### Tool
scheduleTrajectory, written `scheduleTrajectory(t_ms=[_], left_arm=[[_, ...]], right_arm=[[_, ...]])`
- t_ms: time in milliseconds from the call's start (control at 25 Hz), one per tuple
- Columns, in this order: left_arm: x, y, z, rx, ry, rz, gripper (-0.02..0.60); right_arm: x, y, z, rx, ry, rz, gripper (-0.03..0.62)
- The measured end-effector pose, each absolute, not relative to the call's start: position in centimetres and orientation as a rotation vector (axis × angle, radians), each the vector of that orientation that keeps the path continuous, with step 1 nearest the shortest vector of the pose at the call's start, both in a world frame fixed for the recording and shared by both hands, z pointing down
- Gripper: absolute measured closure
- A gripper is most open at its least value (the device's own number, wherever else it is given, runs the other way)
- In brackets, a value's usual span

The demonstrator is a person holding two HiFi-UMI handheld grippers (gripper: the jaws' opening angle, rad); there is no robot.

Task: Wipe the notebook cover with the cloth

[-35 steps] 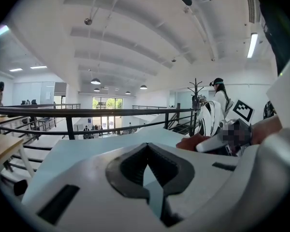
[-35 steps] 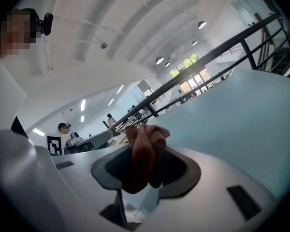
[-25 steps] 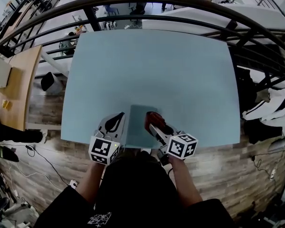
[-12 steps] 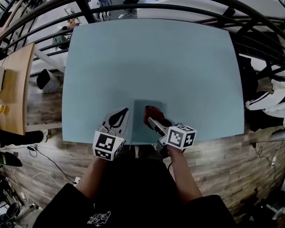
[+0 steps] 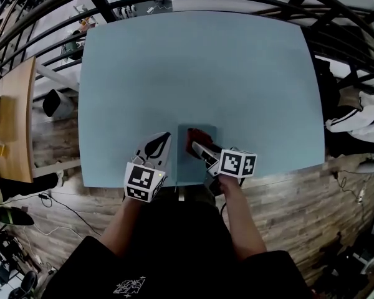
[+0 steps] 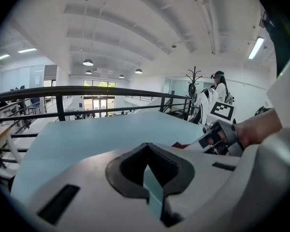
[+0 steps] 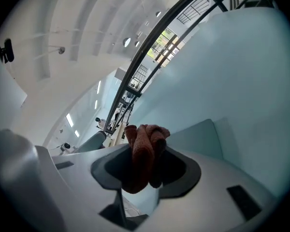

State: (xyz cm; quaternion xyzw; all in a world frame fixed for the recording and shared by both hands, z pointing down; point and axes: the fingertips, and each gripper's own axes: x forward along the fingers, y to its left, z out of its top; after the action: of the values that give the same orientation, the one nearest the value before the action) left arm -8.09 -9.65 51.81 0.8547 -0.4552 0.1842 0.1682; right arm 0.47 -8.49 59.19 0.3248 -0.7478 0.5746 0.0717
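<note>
cloth on the notebook, near the table's front edge

the right gripper (image 5: 197, 146) has its jaws clamped on a bunched red cloth (image 7: 144, 153), which rests on the teal notebook (image 5: 183, 167); the notebook lies flat on the pale blue table (image 5: 199, 67); the left gripper (image 5: 157, 146) sits just beside the notebook's left edge, jaws drawn together to a thin slit, holding nothing

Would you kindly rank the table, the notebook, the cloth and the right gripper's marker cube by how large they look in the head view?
1. table
2. notebook, partly covered
3. marker cube and cloth: close in size; the cube sits nearer the camera, so I leave them unranked.
</note>
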Motion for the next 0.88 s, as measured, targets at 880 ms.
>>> scheduleTrajectory(t_ms=[880], left_arm=[[-9.3, -12.1, 58.5, 2.353, -1.224, 0.612, 0.574]], right_arm=[[-3.7, -11.0, 64.1, 0.876, -2.071, 1.901, 0.447]])
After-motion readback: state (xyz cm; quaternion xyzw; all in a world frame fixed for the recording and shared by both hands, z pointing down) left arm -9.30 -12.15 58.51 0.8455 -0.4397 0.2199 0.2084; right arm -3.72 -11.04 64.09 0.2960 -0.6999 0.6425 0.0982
